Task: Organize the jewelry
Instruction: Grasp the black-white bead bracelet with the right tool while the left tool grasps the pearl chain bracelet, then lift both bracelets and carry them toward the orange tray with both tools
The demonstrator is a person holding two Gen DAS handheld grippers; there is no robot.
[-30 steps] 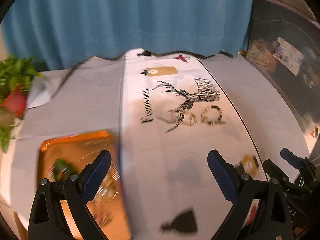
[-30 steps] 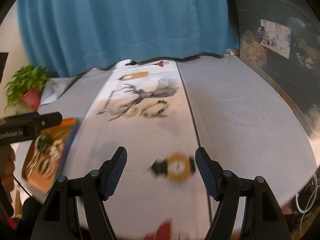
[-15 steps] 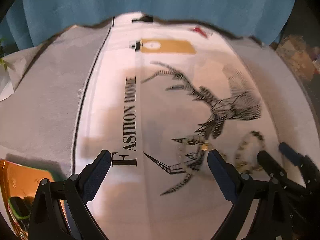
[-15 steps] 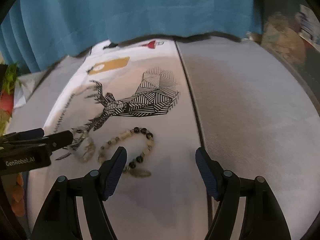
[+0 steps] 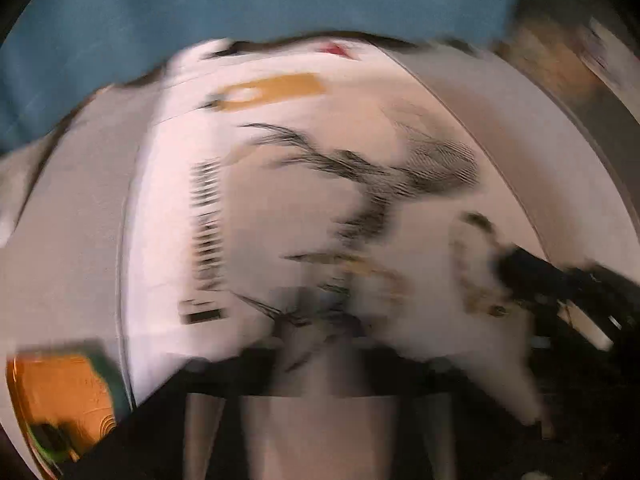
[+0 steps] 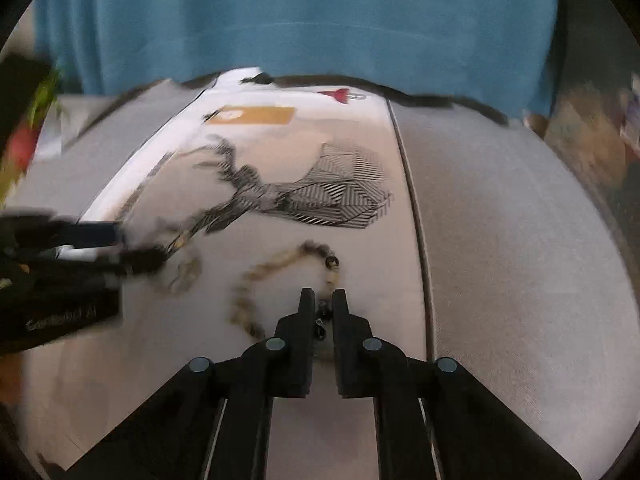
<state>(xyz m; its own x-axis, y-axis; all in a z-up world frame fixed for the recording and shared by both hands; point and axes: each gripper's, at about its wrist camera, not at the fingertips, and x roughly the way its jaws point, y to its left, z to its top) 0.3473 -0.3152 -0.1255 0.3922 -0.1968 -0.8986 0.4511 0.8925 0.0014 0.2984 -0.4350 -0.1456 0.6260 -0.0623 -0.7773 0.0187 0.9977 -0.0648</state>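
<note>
Just below the deer print (image 6: 304, 196) on the white cloth (image 6: 360, 280), my right tool (image 6: 323, 304) has its two black fingers drawn together on the near end of the beaded bracelet (image 6: 256, 276). Dark beads sit pinched in the narrow gap, while the rest of the loop lies slack on the cloth, curving up toward the deer. I judge the grip is taken at the end so the whole strand can be lifted free in one go.

Left of the deer's antlers, my left tool (image 6: 148, 258) reaches in over a second, paler bracelet (image 6: 180, 276). Its own camera is badly smeared. I read its fingers as together, and they seem to touch that bracelet, but I cannot tell whether they truly hold it.

Far to the lower left of the deer, in the left wrist view, an orange tray (image 5: 60, 392) sits at the tabletop (image 6: 520, 240) edge. I judge that is where the jewelry is meant to go, which would explain taking both pieces at once.

As for writing, a line of black lettering (image 5: 206, 236) runs left of the deer, too blurred to read. Faint white lettering on the left tool's body is also unreadable. Above the deer lies a printed tan tag (image 6: 252, 115).
</note>
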